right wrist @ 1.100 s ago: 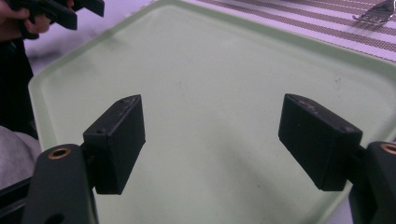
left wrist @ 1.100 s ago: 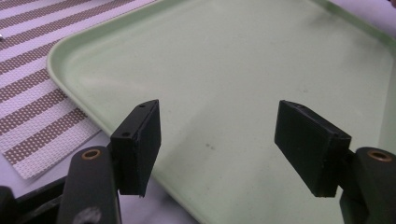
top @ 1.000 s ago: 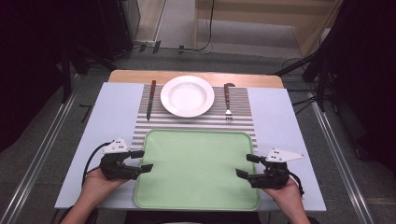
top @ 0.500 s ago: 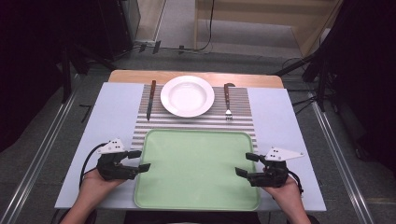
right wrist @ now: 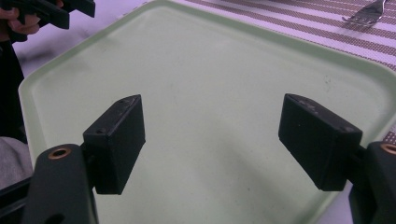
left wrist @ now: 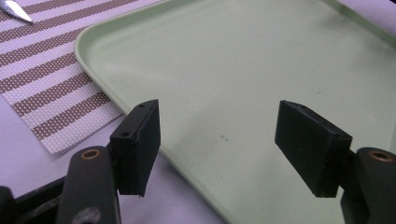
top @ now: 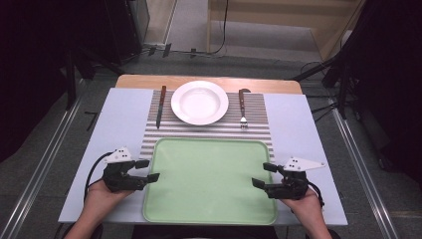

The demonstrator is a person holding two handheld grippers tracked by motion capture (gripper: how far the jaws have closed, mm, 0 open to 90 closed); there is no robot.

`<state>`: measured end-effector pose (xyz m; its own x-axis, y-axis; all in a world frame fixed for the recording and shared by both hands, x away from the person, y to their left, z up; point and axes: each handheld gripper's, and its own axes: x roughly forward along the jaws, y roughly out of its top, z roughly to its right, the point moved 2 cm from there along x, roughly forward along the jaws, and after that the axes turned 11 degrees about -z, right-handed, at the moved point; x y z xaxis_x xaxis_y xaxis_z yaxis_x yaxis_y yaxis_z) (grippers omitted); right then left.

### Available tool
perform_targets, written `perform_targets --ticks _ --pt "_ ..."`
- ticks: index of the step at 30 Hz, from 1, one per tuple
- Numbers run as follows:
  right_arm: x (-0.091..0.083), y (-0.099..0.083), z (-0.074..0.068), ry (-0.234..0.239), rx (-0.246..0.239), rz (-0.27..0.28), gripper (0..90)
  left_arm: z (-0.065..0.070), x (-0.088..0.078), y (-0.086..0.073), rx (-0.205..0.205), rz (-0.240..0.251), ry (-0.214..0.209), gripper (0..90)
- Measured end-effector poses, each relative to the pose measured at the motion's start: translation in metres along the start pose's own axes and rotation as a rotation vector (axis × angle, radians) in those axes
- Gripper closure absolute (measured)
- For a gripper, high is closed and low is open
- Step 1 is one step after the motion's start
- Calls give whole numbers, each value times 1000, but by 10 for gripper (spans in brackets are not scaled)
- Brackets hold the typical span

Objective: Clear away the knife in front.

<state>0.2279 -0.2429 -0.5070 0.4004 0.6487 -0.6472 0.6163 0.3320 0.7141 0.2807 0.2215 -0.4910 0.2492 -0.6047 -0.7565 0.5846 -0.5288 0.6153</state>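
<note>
Tray (top: pixel 209 181), pale green, lies just in front of the striped placemat (top: pixel 256 112); left gripper (top: pixel 148 170) at the tray's left edge and right gripper (top: pixel 263 175) at its right edge, both spread wide, grasping nothing

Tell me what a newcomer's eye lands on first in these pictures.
The big pale green tray lies bare at the near edge of the table, with the left gripper and right gripper open at its two sides, jaws pointing inward over it. Beyond it, on a striped placemat, sits a white plate, with a knife to its left and a fork to its right.
</note>
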Motion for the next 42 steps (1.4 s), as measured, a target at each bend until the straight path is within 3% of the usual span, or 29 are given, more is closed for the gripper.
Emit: perform_targets --ticks 21,26,36,42 --pt "0 -2 1 5 10 -12 220 -5 1 5 -27 1 20 313" --pt "0 -2 1 3 9 -11 220 -9 1 10 -51 9 18 313" --pt "1 -2 2 -1 22 -6 220 -19 -1 28 -67 -5 70 313" --pt "0 -2 3 -2 29 -2 220 -24 -3 39 -86 14 51 313"
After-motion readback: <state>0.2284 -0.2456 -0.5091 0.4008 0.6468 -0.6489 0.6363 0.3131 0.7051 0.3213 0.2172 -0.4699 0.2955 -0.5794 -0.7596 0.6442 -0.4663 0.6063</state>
